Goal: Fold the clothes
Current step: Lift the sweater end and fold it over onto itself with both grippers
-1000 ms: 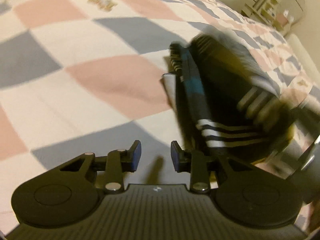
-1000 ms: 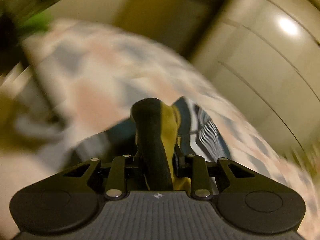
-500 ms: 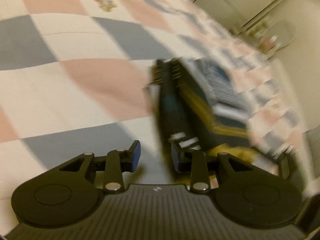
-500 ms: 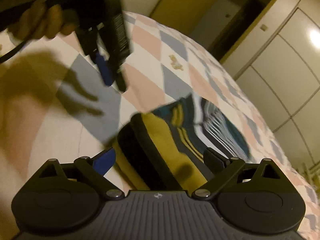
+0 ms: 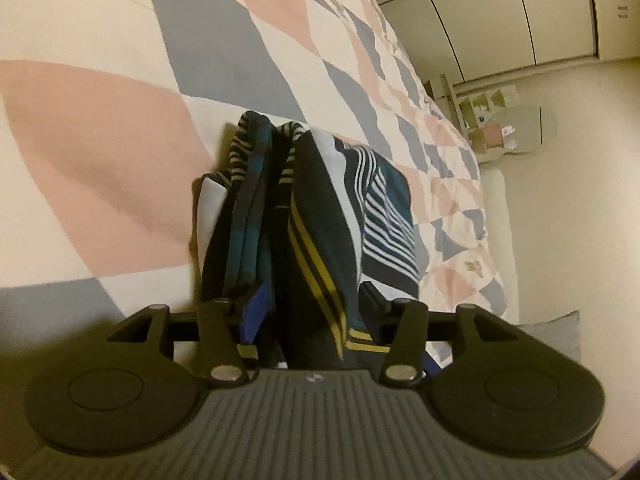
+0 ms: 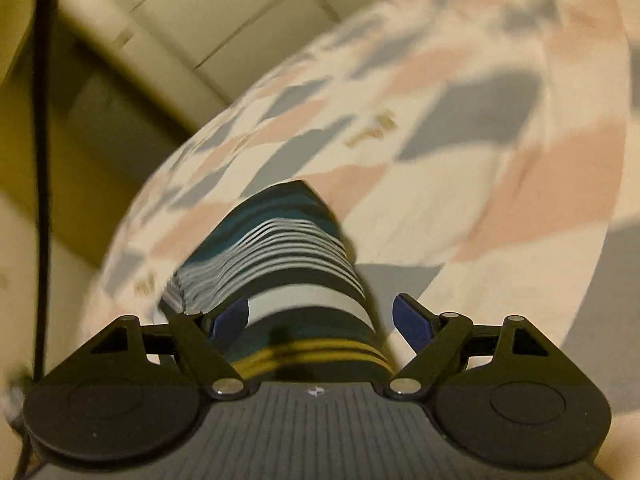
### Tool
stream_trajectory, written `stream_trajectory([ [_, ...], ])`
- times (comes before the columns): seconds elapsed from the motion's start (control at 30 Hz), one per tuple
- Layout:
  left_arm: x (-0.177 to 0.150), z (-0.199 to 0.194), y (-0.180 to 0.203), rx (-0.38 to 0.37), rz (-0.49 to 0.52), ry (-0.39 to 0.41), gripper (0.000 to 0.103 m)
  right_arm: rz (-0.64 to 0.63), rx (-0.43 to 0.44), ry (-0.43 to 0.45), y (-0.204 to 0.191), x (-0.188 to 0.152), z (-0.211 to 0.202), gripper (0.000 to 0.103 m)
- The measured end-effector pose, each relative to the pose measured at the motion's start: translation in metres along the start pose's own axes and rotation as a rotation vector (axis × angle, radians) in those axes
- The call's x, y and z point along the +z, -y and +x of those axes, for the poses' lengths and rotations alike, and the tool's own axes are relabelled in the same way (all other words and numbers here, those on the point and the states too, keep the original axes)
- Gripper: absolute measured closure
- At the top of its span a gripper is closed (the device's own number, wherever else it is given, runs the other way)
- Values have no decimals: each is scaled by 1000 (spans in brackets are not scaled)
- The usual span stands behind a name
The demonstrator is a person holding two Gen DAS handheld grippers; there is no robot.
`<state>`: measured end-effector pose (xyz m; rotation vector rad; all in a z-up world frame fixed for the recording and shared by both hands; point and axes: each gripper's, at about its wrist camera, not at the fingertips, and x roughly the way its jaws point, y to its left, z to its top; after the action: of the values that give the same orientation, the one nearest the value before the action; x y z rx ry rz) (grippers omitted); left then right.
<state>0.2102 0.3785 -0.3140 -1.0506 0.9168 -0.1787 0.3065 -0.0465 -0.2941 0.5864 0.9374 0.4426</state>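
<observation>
A folded garment (image 5: 320,208) with navy, teal, white and yellow stripes lies on the checked bedspread (image 5: 100,140). In the left wrist view my left gripper (image 5: 314,308) is turned sideways. Its jaws are closed on the garment's dark, yellow-striped upper fold, and the blue left pad (image 5: 256,312) sits between layers. In the right wrist view the same garment (image 6: 280,248) runs between the spread fingers of my right gripper (image 6: 320,320). The left pad (image 6: 230,320) is against the cloth. The right pad (image 6: 412,324) stands clear of it over the bedspread (image 6: 480,200).
Cream wardrobe doors (image 5: 480,20) line the far wall beyond the bed. A small shelf and a round table (image 5: 520,128) stand at the bed's far corner, and a grey cushion (image 5: 560,332) shows at the right. A black cable (image 6: 42,160) hangs down the left of the right wrist view.
My left gripper moved from beside the garment onto it, and its jaws now hold the upper fold. My right gripper let go of the garment, opened wide and swung round over it.
</observation>
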Motion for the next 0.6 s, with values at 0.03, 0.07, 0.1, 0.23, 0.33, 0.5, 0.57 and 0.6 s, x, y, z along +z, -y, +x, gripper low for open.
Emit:
stream_trajectory([
  [0.03,0,3,0,6,7,-2,52,38,13,-14,3,2,8,21],
  [0.07,0,5,-1,16,17,-3,50,59,18,-26,5,2,13,21],
  [0.1,0,8,-1,26,26,-5,50,66,15,-38,7,1,14,21],
  [0.23,-4,10,-3,22,54,0,49,79,18,-87,11,-6,24,21],
  [0.33,-4,15,-4,-14,48,-9,52,87,21,-100,14,-6,28,20],
  [0.5,-3,20,7,-29,110,-2,58,76,19,-114,13,-4,35,19],
  [0.57,-3,24,6,-24,105,6,58,71,20,-122,13,-3,39,19],
  [0.6,-2,26,5,-24,99,11,59,69,18,-129,13,-3,40,19],
])
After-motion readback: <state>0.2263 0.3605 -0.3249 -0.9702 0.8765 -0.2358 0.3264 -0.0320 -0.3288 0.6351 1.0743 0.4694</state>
